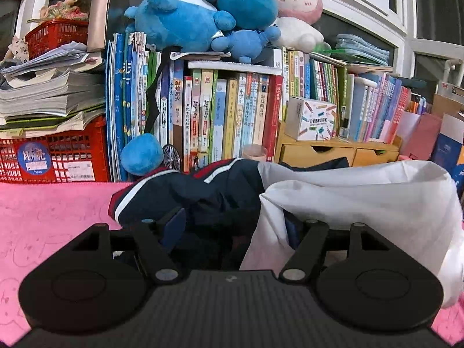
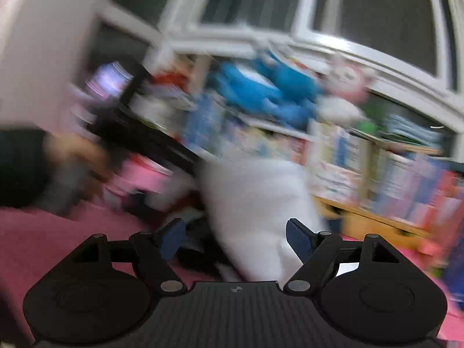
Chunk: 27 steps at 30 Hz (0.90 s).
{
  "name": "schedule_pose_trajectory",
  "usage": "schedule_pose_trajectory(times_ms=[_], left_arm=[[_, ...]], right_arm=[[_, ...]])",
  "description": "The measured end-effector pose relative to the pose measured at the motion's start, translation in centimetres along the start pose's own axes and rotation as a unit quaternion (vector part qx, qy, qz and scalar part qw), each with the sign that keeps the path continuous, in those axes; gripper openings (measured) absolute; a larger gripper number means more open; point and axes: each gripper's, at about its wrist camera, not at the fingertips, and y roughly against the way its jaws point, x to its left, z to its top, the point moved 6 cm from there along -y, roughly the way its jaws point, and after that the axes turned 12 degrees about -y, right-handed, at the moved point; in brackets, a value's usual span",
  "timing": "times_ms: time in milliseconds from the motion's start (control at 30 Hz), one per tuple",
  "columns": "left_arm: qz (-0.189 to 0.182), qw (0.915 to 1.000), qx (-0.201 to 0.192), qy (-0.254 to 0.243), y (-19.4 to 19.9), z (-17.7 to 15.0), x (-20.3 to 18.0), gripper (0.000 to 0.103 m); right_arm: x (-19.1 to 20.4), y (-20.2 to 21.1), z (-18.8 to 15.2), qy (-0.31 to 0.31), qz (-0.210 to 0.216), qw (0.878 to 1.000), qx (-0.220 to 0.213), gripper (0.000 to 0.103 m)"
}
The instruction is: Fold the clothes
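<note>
Navy tracksuit garment (image 1: 203,203) with red and white stripes, heaped on the pink mat (image 1: 43,217) at about 12 o'clock of the left gripper (image 1: 235,226), just ahead of the fingers and seemingly between them. White lining or second white cloth (image 1: 362,203) billowing up at 2 o'clock, draped over the right-hand finger. Raised rather than flat, so probably lifted to find an edge or to shake out a layer before folding.

Left gripper: fingers spread wide, dark cloth lying in the gap; no pinch visible, though the white cloth hides one pad.

Right gripper (image 2: 236,237): blue pads (image 2: 172,236) wide apart, holding nothing. View badly smeared by motion. White cloth (image 2: 255,208) standing at 12 o'clock, just beyond the tips, perhaps brushing the right-hand one. At 9 o'clock, the person's other hand (image 2: 78,156) on something dark, too blurred to name.

Books (image 1: 232,110) and blue plush toys (image 1: 203,14) stacked behind, well clear of the work.

Folding hardly begun, judging by the crumpled heap.
</note>
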Motion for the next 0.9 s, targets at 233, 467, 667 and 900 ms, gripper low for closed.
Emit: schedule_pose_trajectory(times_ms=[233,467,667,900], left_arm=[[-0.005,0.9998,-0.001,-0.018,0.1,-0.3,-0.4,0.085],[0.044,0.9954,-0.025,-0.081,-0.2,0.3,-1.2,0.087],[0.024,0.9983,-0.02,-0.049,-0.7,-0.2,-0.8,0.087],[0.013,0.9973,-0.021,-0.07,0.6,-0.6,-0.4,0.088]], right_arm=[[-8.3,-6.4,-0.1,-0.014,-0.174,0.984,0.039,0.075],[-8.0,-2.4,1.5,-0.026,-0.172,0.984,-0.032,0.075],[-1.9,-3.4,-4.8,0.048,-0.08,0.99,0.107,0.051],[-5.9,-9.2,-5.3,0.078,-0.221,0.968,0.093,0.021]])
